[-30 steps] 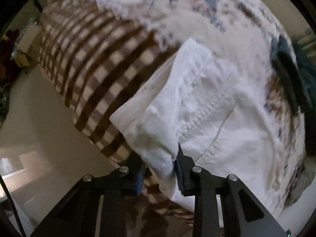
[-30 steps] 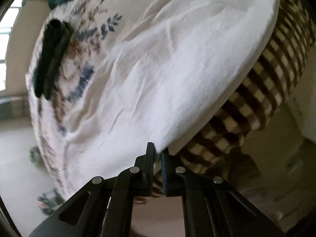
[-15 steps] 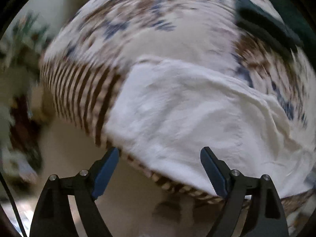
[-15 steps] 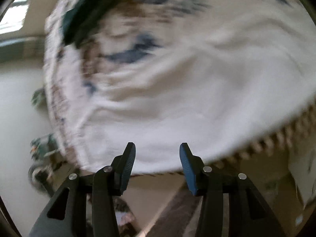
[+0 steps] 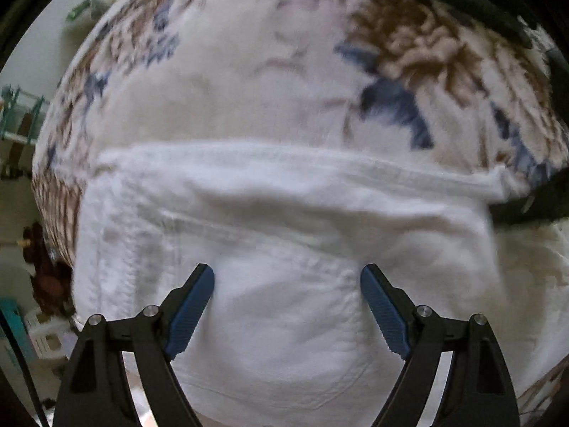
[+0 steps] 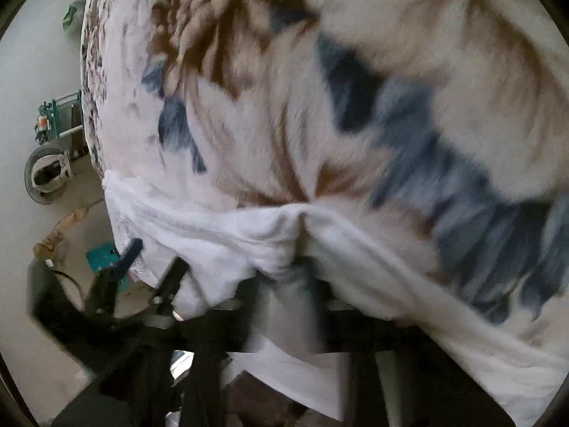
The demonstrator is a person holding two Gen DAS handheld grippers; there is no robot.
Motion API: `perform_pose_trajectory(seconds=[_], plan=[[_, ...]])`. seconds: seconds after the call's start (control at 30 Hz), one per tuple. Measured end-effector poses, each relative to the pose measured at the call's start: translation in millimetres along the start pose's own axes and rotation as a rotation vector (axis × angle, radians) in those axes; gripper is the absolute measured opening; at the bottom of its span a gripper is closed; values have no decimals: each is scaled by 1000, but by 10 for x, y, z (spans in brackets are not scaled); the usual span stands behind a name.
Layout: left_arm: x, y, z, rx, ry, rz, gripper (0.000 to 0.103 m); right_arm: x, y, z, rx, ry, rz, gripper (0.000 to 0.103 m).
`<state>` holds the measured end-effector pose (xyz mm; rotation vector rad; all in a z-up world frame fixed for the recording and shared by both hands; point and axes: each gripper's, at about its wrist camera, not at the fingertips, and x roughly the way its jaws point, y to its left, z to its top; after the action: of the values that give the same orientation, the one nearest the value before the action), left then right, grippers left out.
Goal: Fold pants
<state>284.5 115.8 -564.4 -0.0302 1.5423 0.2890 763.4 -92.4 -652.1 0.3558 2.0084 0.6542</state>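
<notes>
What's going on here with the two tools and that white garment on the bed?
A person is folding white pants on a floral bedspread, a tool in each hand. The left tool hangs open over the pants, gripping nothing. The right tool, blurred, has just been closing and seems to pinch a bunched fold at the pants' edge.

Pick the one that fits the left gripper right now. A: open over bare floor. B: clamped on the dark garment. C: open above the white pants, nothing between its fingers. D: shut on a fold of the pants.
C: the left gripper stands wide open over the white pants, its blue pads apart and gripping nothing.
</notes>
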Motion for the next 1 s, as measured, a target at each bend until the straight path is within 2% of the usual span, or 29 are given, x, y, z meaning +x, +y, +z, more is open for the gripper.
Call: perform_pose_trajectory(seconds=[0.03,0.1,0.13,0.2,0.23,0.3,0.33,0.37,0.47,0.57,0.6,0.63,0.67,0.73,0.83,0.87,0.93,0.97,1.0], plan=[[28,23,-9,-11,10,-7,85,-169,-21,67,16,-50,32,2],[48,53,-14,-23,27,-7,85,-598,-166,161,65,-174,68,1],[44,62,-9,-29,31,-6,85,-765,-244,193,84,-209,83,1],[9,90,10,-52,45,-12,85,-838,-323,236,94,-140,147,2],[-46,85,20,-63,42,-18,85,-822,-275,242,62,-91,133,7],[-154,85,50,-78,26,-11,85,-756,-86,209,-42,-17,91,36],[-210,89,69,-87,12,-13,85,-678,7,188,-79,22,96,59],[-263,82,95,-94,-2,-11,85,-592,80,165,-103,54,105,66],[-317,31,173,-86,-20,3,85,-283,172,143,-151,115,45,66],[-243,-41,220,-81,-13,9,85,82,198,196,-144,184,74,63],[-198,-58,223,-83,-4,11,85,198,218,202,-155,216,87,58],[-168,-60,232,-85,3,13,85,297,261,208,-176,223,88,33],[-144,-69,198,-88,7,10,85,340,339,160,-213,235,82,19],[-93,-64,192,-91,16,11,85,300,363,130,-217,204,43,10],[-35,-29,172,-93,34,1,85,-70,187,204,-120,106,140,9],[-25,-32,164,-91,34,-9,85,-114,168,211,-107,90,139,9],[12,-38,160,-83,45,-1,85,-79,152,187,-109,102,132,10],[33,-40,160,-79,53,1,85,-17,167,167,-126,138,114,11],[51,-30,158,-75,63,0,85,-13,137,180,-119,157,74,18]])
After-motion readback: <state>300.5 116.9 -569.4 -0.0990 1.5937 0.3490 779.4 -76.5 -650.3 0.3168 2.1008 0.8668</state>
